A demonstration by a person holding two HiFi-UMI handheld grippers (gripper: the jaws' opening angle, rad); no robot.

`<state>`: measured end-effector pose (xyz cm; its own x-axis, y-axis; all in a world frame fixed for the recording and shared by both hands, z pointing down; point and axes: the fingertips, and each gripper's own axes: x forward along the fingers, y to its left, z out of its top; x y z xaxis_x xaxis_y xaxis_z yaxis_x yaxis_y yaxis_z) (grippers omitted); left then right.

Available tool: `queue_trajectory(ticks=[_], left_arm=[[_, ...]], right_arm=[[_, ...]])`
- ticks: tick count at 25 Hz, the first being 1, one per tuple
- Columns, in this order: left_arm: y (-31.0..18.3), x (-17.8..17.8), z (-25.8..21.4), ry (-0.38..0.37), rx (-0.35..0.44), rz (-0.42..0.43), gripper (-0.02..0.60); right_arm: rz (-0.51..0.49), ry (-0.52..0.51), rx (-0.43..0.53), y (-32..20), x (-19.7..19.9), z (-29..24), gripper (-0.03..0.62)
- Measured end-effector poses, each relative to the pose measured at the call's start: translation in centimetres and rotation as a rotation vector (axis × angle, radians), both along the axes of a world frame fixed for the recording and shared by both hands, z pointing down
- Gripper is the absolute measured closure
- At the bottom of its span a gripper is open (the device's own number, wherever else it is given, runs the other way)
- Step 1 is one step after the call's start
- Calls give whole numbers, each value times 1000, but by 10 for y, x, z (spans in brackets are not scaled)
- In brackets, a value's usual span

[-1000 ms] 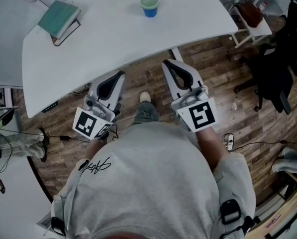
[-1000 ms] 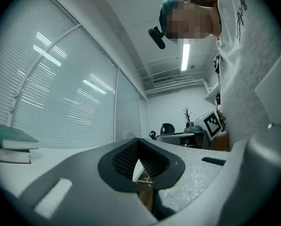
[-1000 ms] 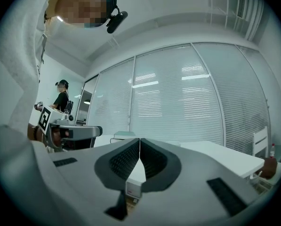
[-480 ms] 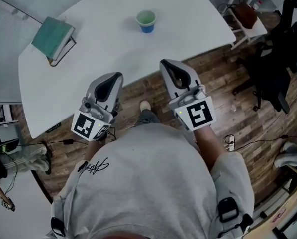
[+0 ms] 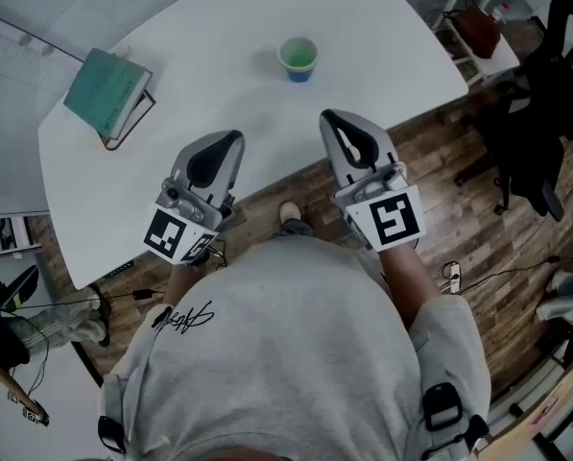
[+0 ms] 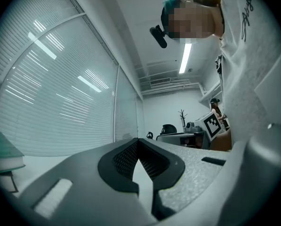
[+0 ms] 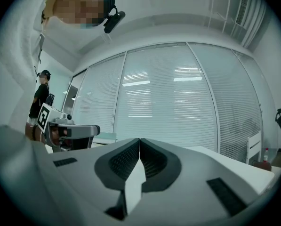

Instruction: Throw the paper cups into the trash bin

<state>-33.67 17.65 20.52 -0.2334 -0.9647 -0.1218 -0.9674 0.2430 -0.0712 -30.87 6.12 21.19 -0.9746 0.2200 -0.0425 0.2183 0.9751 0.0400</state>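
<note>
The task looks to be at the reaching step. The one blue paper cup with a green inside (image 5: 298, 59) stands upright on the white curved bench (image 5: 219, 36), well ahead of both tongs. The left tongs (image 5: 230, 139) and right tongs (image 5: 328, 118) hover over the bench's near edge, each pressed together on nothing. Next, one pair probably needs to part and go forward round the cup. No trash bin is in view.

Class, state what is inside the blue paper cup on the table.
Inside the blue paper cup only a green lining shows; nothing sticks out. Its floor is too small to judge.
</note>
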Motion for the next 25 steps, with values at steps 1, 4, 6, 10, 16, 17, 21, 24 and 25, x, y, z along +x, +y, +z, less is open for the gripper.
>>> queue_trajectory(ticks=[1, 4, 6, 10, 16, 17, 21, 24, 25], left_arm=[[-1, -6, 0, 3, -1, 3, 584], [-1, -23, 1, 18, -4, 14, 584], [-2, -34, 4, 26, -12, 24, 584], [-6, -49, 6, 41, -15, 45, 584], [-14, -65, 8, 70, 1, 55, 584], [-15, -66, 10, 73, -5, 55, 584], [-23, -68, 14, 64, -22, 43, 584], [-25, -70, 15, 64, -20, 18, 584], [-26, -70, 16, 69, -20, 10, 584]], right_arm=[[7, -1, 0, -2, -4, -1, 583], [36, -13, 17, -6, -19, -3, 583], [46, -4, 22, -7, -27, 0, 583], [71, -32, 25, -12, -40, -4, 583], [96, -29, 36, -26, -51, -3, 583], [94, -28, 33, -27, -53, -3, 583], [75, -30, 26, -36, -55, -2, 582], [55, -28, 21, -41, -57, -1, 582], [46, -23, 18, -42, -57, 1, 582]])
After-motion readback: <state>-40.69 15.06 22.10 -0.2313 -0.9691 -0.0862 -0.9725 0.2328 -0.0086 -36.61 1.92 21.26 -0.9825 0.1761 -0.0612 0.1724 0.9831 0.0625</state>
